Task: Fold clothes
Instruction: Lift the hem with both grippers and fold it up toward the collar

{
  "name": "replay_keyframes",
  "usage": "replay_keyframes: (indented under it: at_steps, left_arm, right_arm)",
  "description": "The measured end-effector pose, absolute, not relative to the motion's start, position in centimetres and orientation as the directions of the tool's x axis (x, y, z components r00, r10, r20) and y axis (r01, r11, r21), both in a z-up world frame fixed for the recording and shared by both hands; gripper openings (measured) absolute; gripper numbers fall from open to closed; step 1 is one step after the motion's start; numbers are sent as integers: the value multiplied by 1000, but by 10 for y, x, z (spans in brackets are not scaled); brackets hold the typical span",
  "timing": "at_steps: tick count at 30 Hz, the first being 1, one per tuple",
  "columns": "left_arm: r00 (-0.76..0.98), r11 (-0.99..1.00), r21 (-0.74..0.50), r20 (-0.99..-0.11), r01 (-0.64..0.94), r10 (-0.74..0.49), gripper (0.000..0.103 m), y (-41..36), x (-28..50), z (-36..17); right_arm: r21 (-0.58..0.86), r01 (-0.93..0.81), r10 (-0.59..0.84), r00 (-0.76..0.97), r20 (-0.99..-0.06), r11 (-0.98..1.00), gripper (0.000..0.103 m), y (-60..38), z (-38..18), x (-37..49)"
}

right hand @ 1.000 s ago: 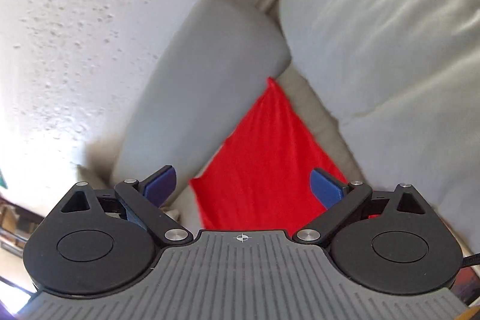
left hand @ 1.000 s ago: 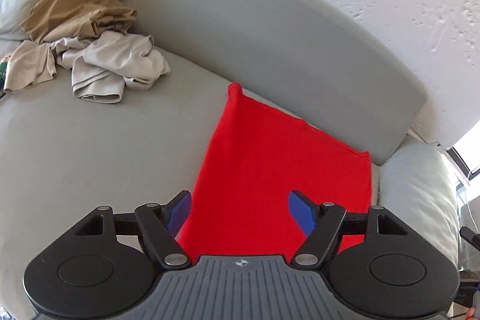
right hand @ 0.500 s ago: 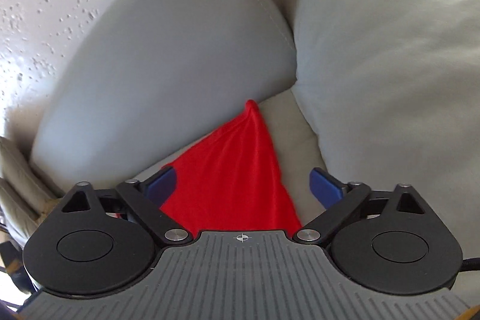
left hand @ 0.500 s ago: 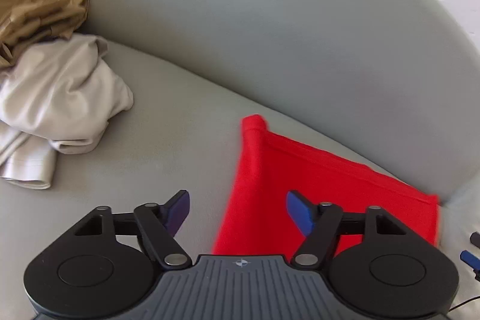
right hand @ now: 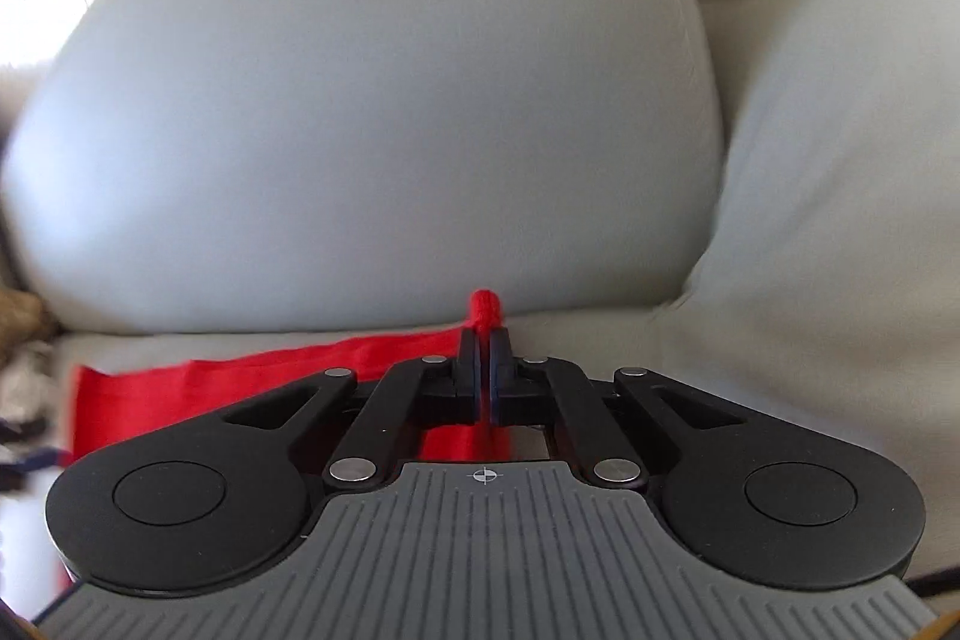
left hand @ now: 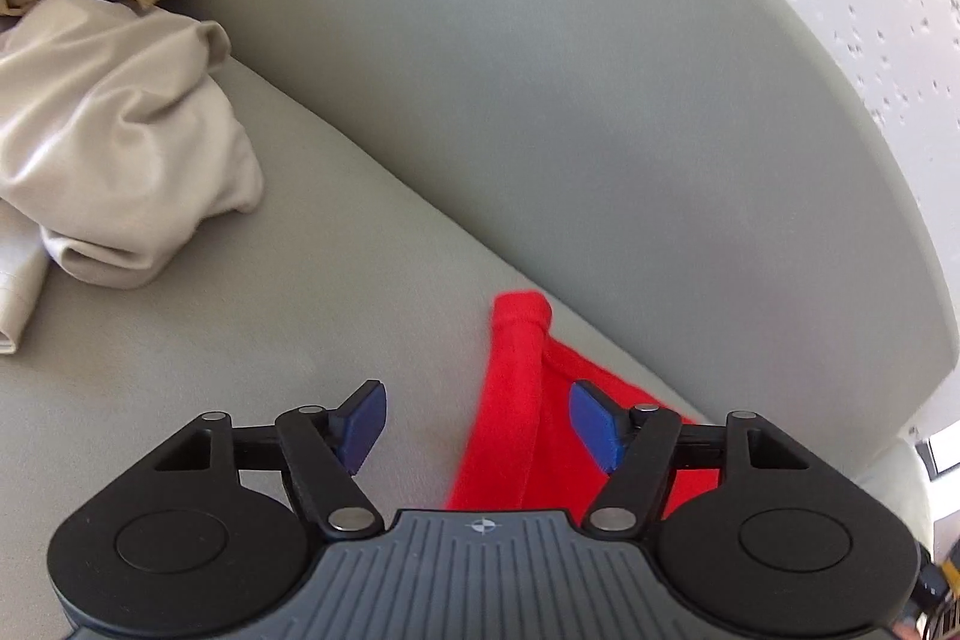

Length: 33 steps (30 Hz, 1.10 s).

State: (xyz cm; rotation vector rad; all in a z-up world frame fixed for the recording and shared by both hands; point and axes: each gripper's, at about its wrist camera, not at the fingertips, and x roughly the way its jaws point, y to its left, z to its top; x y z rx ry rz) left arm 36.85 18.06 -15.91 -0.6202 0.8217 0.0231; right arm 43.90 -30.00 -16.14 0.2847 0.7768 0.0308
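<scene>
since a second ago the right gripper has clamped the red cloth corner; left gripper gapes, folding barely begun.

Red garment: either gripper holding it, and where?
Right gripper is shut on a corner of the red garment. Left gripper is open, holding nothing.

Both tools look alike. The left gripper has a ribbed grey body with a small crosshair mark, two round black discs at its sides, black linkage bars with silver rivets, and blue fingers. The right gripper is built the same.
</scene>
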Motion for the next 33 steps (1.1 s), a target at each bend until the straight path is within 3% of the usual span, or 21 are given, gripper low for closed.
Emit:
replay_keyframes:
  at_steps: [5,10,13,14,16,18,19,20,22,24,25,29,33]
  left_arm:
    - [689,837,-488,-696,-249,-201,66,174,376,-159]
    - [643,817,-531,-711,-223,-287,64,167,403,-176]
    - [640,816,-544,-702,-197,-314,64,164,417,-180]
    - [640,816,-547,-698,-187,-322,64,162,420,-180]
    - [636,819,-551,-692,-161,-341,62,163,429,-186]
    - [630,845,-518,-703,-133,-331,59,157,433,-185]
    - [629,860,-497,-707,-115,-324,50,154,434,-184]
    - [621,876,-471,-718,-103,-313,42,150,435,-183]
    - [612,907,-413,-740,-85,-280,8,144,435,-183]
    - [625,924,-378,-736,-63,-259,7,144,431,-180]
    - [635,928,-369,-731,-58,-251,6,144,428,-177]
    - [669,939,-340,-709,-46,-224,6,144,416,-162]
    - [686,944,-328,-692,-26,-222,6,147,401,-133]
  right_arm:
    - [169,236,-62,735,-675,957,0,-304,-163,425]
    - [356,290,37,728,-685,888,1,-337,-167,422]
    - [502,206,213,726,-654,840,12,-344,-167,421]
    - [530,183,250,725,-641,828,24,-345,-166,420]
    - [570,142,315,714,-625,809,37,-343,-169,423]
    - [585,114,352,702,-619,803,38,-339,-171,427]
    - [569,112,341,702,-626,815,40,-335,-170,428]
    - [552,110,329,701,-633,826,40,-331,-170,429]
    - [519,107,307,700,-645,848,36,-323,-168,431]
    - [484,103,283,699,-657,869,22,-315,-167,433]
    - [467,101,271,698,-662,878,6,-311,-166,434]
    - [395,94,223,696,-682,914,5,-295,-164,438]
    - [422,163,185,719,-669,892,5,-296,-132,417]
